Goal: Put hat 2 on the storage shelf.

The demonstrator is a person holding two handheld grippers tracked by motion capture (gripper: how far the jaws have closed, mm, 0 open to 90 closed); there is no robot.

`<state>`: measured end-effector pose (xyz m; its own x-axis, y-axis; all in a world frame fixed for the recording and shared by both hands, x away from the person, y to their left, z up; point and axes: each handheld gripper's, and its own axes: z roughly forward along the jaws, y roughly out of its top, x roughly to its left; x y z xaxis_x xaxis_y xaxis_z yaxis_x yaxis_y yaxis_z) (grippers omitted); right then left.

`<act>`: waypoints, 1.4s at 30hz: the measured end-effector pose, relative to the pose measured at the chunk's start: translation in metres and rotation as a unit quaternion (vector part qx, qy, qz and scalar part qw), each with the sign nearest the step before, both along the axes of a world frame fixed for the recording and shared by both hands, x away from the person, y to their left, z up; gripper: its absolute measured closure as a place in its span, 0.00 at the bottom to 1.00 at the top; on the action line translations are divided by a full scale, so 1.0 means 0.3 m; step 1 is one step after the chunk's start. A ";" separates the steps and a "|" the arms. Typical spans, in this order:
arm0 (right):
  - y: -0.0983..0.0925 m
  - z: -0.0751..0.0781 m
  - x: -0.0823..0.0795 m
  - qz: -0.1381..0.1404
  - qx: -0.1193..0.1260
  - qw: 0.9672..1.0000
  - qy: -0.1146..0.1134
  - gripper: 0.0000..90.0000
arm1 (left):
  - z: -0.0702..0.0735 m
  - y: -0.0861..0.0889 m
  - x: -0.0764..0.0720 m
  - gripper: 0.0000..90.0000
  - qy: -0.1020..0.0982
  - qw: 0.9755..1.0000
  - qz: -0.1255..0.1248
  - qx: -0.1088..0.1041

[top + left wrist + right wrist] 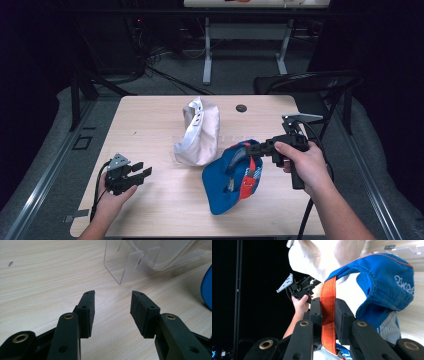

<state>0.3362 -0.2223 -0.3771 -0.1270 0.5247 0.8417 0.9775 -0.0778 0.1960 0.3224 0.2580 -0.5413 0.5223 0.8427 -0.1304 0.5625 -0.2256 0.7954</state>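
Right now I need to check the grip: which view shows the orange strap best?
The right gripper view: the orange strap runs up between the right gripper, pinched. The high view shows it small on the blue cap. The left gripper view catches just a blue edge.

The table [50,277] is pale wood-grain laminate, smooth and matt. The blue cap [384,287] is stitched cotton-like cloth with an orange strap [327,307] of woven fabric. The white cap [200,132] looks like soft matt cloth. The stand [130,267] is clear, glossy plastic, probably acrylic. The jaws are matt black plastic.
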 end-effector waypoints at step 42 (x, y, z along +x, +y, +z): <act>-0.078 0.373 0.130 -0.095 -0.044 0.993 -0.056 0.87 | -0.008 0.006 0.003 0.54 -0.003 1.000 0.005 0.012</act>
